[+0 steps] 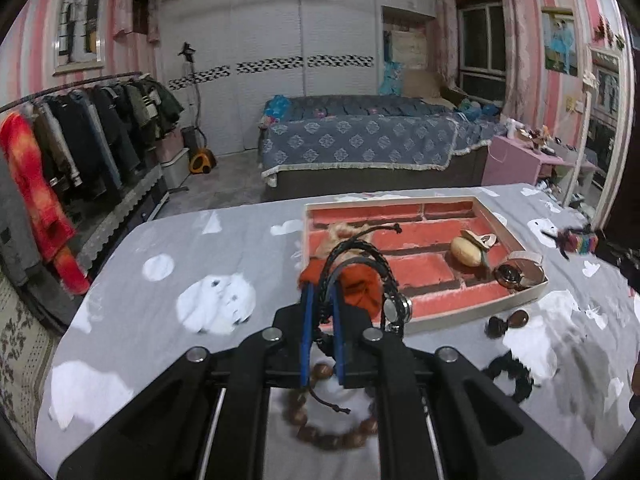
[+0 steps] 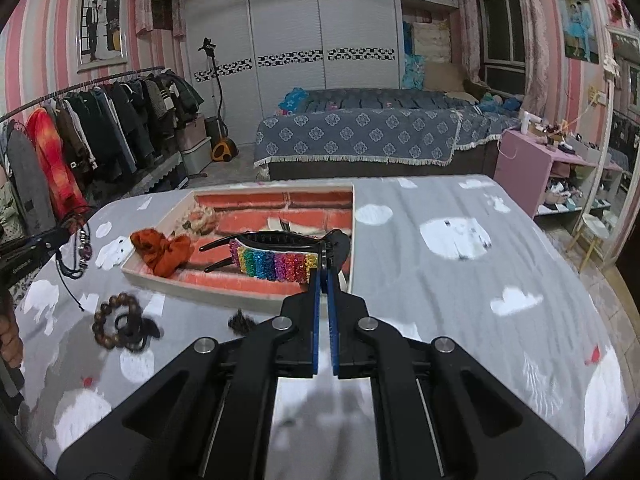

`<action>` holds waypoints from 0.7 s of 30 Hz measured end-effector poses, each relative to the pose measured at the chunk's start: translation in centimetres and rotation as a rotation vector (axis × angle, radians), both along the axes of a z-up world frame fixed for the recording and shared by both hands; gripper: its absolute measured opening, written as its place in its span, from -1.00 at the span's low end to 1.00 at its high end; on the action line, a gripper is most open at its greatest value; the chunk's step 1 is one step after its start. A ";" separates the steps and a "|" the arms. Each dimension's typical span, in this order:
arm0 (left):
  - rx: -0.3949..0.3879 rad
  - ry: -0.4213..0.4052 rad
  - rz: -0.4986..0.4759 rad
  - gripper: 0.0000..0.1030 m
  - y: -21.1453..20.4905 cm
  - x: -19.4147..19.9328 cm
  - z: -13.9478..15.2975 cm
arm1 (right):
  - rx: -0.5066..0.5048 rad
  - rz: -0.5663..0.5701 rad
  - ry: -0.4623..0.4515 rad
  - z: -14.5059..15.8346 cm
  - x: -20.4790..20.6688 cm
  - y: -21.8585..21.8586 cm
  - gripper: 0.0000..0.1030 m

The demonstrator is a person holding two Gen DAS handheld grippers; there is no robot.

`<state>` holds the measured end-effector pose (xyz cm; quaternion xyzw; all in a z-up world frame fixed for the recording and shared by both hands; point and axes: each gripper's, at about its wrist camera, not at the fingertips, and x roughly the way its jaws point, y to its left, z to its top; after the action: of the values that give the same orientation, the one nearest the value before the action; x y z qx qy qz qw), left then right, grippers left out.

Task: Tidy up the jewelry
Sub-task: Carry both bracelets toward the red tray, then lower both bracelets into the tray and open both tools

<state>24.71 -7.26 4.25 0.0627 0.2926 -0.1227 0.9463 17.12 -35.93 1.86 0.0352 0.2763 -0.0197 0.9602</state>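
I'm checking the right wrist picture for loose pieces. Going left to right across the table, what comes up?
Black cord bracelet hanging from the left gripper → wooden bead bracelet → orange scrunchie → rainbow hair clip in the right gripper.

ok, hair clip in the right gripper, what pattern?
Rainbow glitter stripes on a black hair clip; right wrist view shows it best.

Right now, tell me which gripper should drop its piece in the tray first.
Right. The right gripper holds the rainbow clip already over the tray. The left gripper, shut on the black bracelet, seems just short of the tray's near edge.
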 end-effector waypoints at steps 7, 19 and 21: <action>-0.070 0.035 -0.022 -0.82 -3.5 5.7 -1.2 | 0.057 -0.019 0.004 0.1 6.3 -0.4 -0.90; -0.030 0.170 -0.016 -0.82 -7.1 14.0 -6.0 | 0.054 -0.050 0.185 -4.5 17.9 -1.2 -0.90; -0.022 0.185 -0.009 -0.82 -7.0 14.6 -6.7 | 0.040 -0.065 0.215 -5.3 19.0 -1.3 -0.90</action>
<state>39.35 -14.28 -2.45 0.0422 0.3770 -0.1355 0.9153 36.07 -37.20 -3.48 0.0609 0.3770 -0.0490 0.9229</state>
